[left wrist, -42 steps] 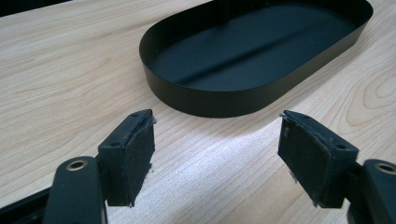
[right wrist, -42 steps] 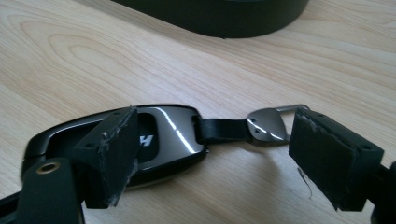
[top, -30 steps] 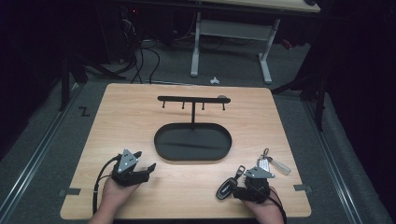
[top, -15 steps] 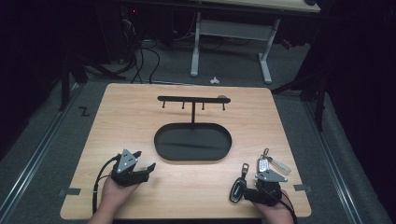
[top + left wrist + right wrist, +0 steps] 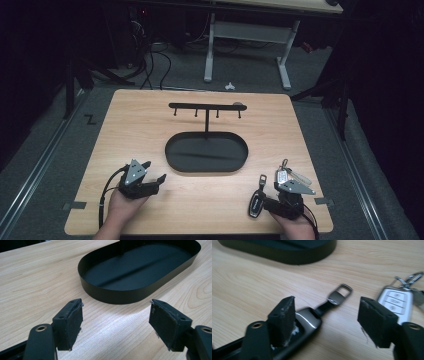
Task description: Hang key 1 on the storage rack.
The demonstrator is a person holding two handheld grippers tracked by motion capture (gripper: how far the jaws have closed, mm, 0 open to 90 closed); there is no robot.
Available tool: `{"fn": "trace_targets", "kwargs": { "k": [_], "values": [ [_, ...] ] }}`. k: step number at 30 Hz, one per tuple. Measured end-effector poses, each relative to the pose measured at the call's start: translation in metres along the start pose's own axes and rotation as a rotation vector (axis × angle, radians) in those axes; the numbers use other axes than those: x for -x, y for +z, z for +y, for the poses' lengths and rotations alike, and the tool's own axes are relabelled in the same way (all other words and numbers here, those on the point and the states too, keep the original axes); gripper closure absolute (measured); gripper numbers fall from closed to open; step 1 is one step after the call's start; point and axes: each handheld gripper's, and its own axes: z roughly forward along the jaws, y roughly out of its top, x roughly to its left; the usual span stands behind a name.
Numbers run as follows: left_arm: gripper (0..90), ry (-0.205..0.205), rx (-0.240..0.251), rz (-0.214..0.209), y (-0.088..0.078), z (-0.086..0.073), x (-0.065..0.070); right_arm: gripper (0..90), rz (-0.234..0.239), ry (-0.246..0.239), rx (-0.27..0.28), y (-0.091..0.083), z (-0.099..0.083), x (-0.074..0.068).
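Black and glossy, a car key (image 5: pixel 256 202) lies flat near the front right corner of the wooden table (image 5: pixel 150 125), its metal loop end pointing toward the far side. The right gripper (image 5: pixel 274 194), held in the person's right hand (image 5: pixel 295 225), sits just beside it. Its jaws have just been closing, yet they are still spread, with bare wood showing between them in the right gripper view. There the left jaw stands over the body of the black key (image 5: pixel 304 322) (whether it actually touches, I cannot tell), while the key's strap and loop slant up across the gap.

Just beyond the right jaw lies a second key, silver-white with buttons (image 5: pixel 395 302), on a metal ring; in the high view this silver key (image 5: pixel 281 176) rests on the table just ahead of the right gripper.

The left gripper (image 5: pixel 152 172) rests low at the front left of the table in the person's left hand (image 5: pixel 122 205), its jaws wide apart and empty, aimed at the near wall of a black oval tray (image 5: pixel 117 293). In the high view, the tray (image 5: pixel 172 162) sits mid-table with a thin post rising from it to a hook bar (image 5: pixel 205 106).
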Motion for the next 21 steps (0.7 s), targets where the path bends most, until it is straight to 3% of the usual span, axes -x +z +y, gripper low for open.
{"fn": "trace_targets", "kwargs": {
  "k": [1,6,9,16,17,21],
  "values": [
    [27.3,0.001,-0.001,-0.002,0.000,0.000,0.000,35.1,0.012,0.033,-0.017,0.005,0.003,-0.004],
    [27.3,0.009,0.003,-0.011,-0.001,0.000,0.001,34.9,0.004,0.097,-0.059,0.021,0.008,-0.006],
    [27.3,0.015,0.000,-0.011,-0.002,0.000,0.001,33.9,0.004,0.115,-0.089,0.030,0.008,-0.004],
    [27.4,0.014,-0.004,-0.010,-0.004,-0.003,0.000,36.1,0.017,0.098,-0.140,0.041,0.012,-0.002],
    [27.4,0.009,-0.005,-0.006,-0.007,-0.004,-0.002,38.7,0.030,0.057,-0.162,0.044,0.017,-0.004],
    [27.5,0.000,-0.001,0.001,-0.011,-0.006,-0.004,40.1,0.048,0.014,-0.183,0.050,0.024,-0.010]
  ]
}}
